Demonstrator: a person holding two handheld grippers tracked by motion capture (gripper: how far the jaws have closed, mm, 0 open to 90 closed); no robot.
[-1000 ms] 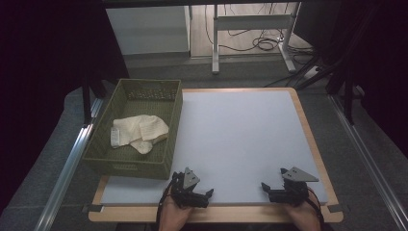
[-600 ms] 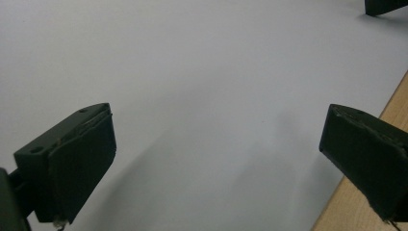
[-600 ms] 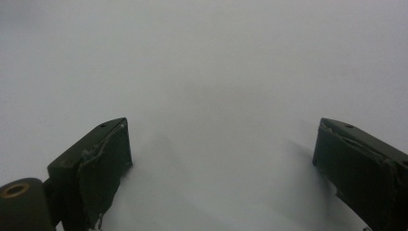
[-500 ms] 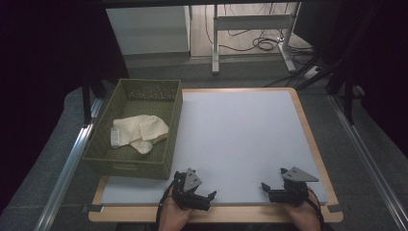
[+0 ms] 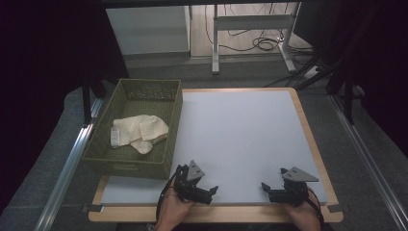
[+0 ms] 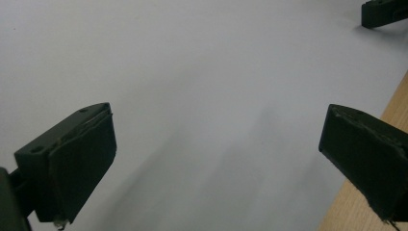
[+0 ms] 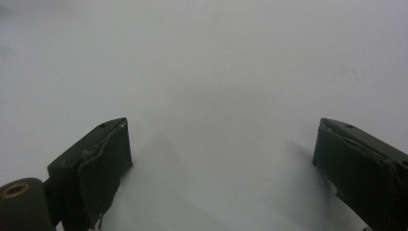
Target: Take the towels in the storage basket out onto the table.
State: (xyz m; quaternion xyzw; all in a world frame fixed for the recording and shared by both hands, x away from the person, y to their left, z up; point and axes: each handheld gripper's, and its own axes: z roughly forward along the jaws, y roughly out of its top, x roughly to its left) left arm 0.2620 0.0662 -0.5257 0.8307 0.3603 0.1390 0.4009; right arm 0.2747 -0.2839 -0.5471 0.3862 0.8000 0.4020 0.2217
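A cream folded cloth (image 5: 139, 132) lies inside an olive-green woven basket (image 5: 173, 120) at the left of the table. My left gripper (image 5: 210, 193) rests low over the white table top (image 5: 240, 134) near the front edge, just right of the basket's front corner, with its tips toward the right. In the left gripper view its jaws stand wide apart, and the left gripper (image 6: 216, 144) holds nothing. My right gripper (image 5: 266, 191) sits near the front right with its tips toward the left. The right gripper (image 7: 221, 154) is open over bare white surface.
A light wooden rim (image 5: 308, 130) frames the white top, and it shows as the wooden edge (image 6: 385, 110) in the left gripper view. The other gripper's jaw (image 6: 385, 12) appears far off there. Metal rails (image 5: 67, 163) run along both sides. Table legs and cables (image 5: 260, 43) lie beyond.
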